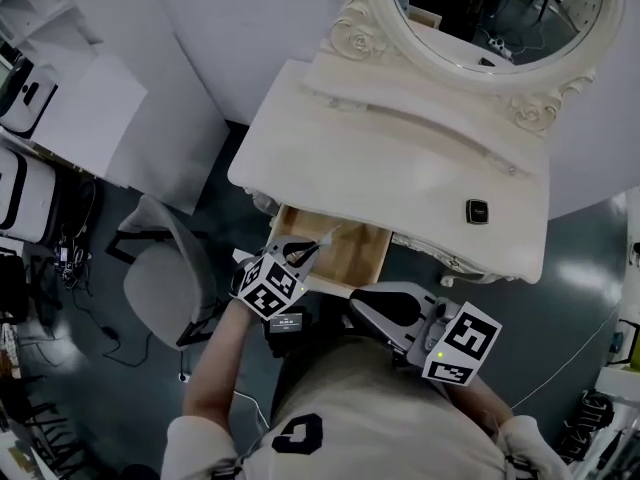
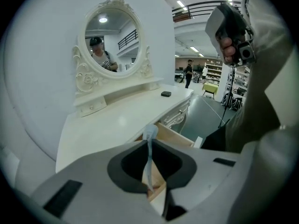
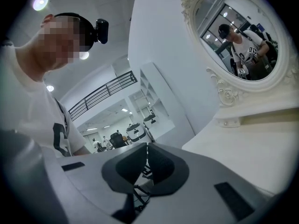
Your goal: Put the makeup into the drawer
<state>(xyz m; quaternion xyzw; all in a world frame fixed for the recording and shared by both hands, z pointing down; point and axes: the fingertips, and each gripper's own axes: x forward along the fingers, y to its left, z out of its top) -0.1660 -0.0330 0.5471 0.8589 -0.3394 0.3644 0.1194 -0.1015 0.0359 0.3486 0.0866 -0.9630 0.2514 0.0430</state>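
My left gripper is shut on a thin pale-blue makeup tube, which stands upright between the pads with its flat end poking above them. It hangs over the open wooden drawer under the front of the white dressing table. A small black compact lies on the tabletop at the right. My right gripper is shut with nothing in it, held close to the person's body just right of the drawer; its cube faces up.
An ornate oval mirror stands at the back of the table. A grey chair sits on the dark floor to the left. White shelving and cables fill the far left.
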